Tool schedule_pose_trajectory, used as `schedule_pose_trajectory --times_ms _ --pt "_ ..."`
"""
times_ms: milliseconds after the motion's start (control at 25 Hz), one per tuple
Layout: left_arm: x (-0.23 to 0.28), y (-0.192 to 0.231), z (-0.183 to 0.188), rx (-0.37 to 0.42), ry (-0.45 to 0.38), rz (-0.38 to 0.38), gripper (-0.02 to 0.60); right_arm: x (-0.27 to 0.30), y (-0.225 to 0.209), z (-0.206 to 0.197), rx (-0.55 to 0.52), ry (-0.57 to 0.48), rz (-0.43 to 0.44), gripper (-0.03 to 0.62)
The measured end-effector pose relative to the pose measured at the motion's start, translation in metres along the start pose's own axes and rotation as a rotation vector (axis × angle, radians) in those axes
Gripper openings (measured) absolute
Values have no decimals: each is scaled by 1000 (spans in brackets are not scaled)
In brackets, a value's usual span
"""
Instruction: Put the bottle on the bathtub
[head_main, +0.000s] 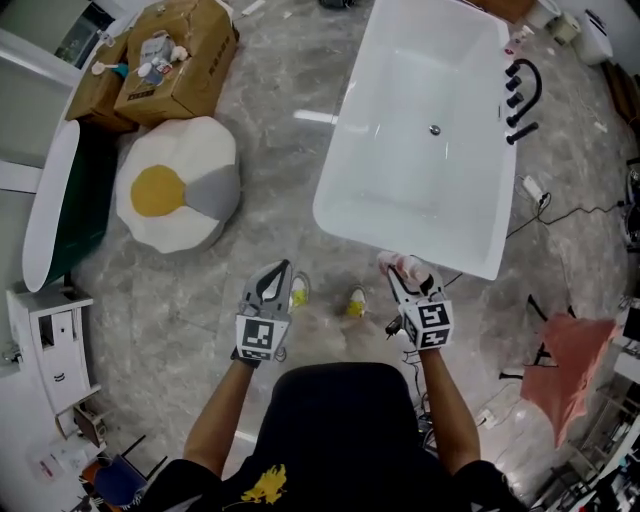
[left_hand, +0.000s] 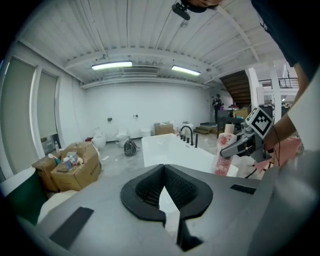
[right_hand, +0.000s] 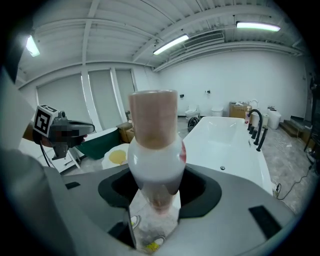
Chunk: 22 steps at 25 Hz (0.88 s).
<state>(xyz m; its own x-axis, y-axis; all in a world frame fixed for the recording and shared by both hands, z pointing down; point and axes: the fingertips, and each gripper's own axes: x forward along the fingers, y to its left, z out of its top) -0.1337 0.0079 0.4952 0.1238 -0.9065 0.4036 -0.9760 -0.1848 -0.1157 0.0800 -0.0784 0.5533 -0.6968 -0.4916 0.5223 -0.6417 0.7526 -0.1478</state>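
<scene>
The pink-and-white bottle is upright in my right gripper, which is shut on it just off the near end of the white bathtub. In the right gripper view the bottle fills the middle, its tan cap upward, with the bathtub behind it to the right. My left gripper hangs over the floor left of the tub, its jaws closed to a point with nothing in them. From the left gripper view I see the bottle held at the tub's near rim.
A black faucet stands on the tub's right rim. An egg-shaped cushion, cardboard boxes and a dark green tub lie to the left. A red cloth and a cable are on the right.
</scene>
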Motion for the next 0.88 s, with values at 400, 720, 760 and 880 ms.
schedule_pose_trajectory --times_ms 400,720,760,880 --pt "61 47 -51 -26 -20 -108 18 80 22 -6 -16 11 -94 218" --pt "108 51 -100 -35 -20 -164 17 153 35 -35 -24 36 -118 218" --pt "112 50 -107 -36 -16 -172 18 163 36 -41 -30 44 -116 218" --pt "127 46 -124 -33 -1 -189 18 190 36 -58 -37 69 -113 218"
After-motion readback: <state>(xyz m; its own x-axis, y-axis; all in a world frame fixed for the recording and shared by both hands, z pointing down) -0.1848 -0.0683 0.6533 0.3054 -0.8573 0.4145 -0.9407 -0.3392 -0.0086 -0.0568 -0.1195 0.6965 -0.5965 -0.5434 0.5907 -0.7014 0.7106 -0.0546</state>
